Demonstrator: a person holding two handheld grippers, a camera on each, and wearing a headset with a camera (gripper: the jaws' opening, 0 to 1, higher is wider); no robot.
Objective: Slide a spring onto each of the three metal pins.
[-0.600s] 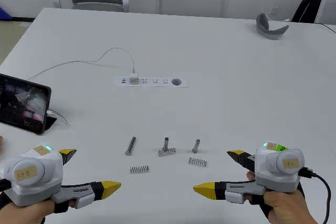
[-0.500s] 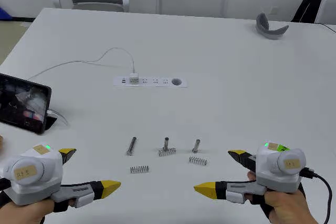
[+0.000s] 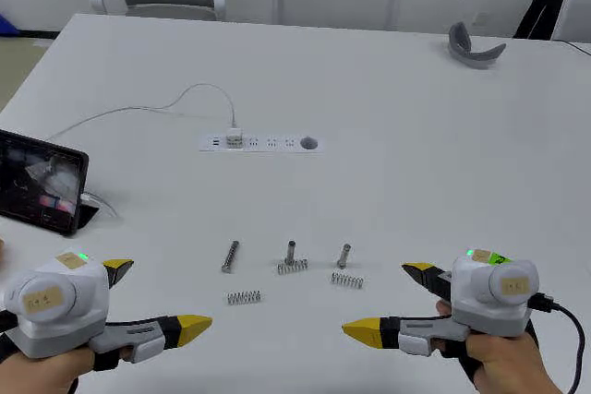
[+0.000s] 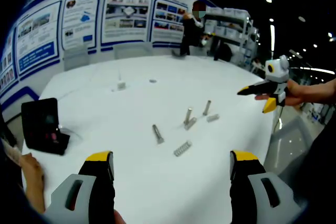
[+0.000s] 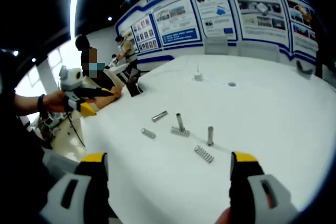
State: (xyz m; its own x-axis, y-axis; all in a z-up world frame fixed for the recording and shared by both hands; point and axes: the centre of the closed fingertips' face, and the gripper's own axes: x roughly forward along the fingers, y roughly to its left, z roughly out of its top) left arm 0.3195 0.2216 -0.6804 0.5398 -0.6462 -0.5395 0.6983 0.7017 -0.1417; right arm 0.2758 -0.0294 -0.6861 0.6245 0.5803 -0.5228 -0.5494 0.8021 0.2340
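Three silver metal pins [image 3: 291,251] and three coiled wire springs [image 3: 244,297] are set out mid-table; yellow-tipped left gripper [image 3: 158,295] and right gripper [image 3: 386,298] are held wide open, nearer.

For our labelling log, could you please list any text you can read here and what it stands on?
None is readable.
On the left claw, the sticker: marks too small.
On the right claw, its sticker: marks too small.
The posters: blurred.
The tablet screen: blurred.

The pins [image 3: 290,251] and springs [image 3: 244,297] have not moved.
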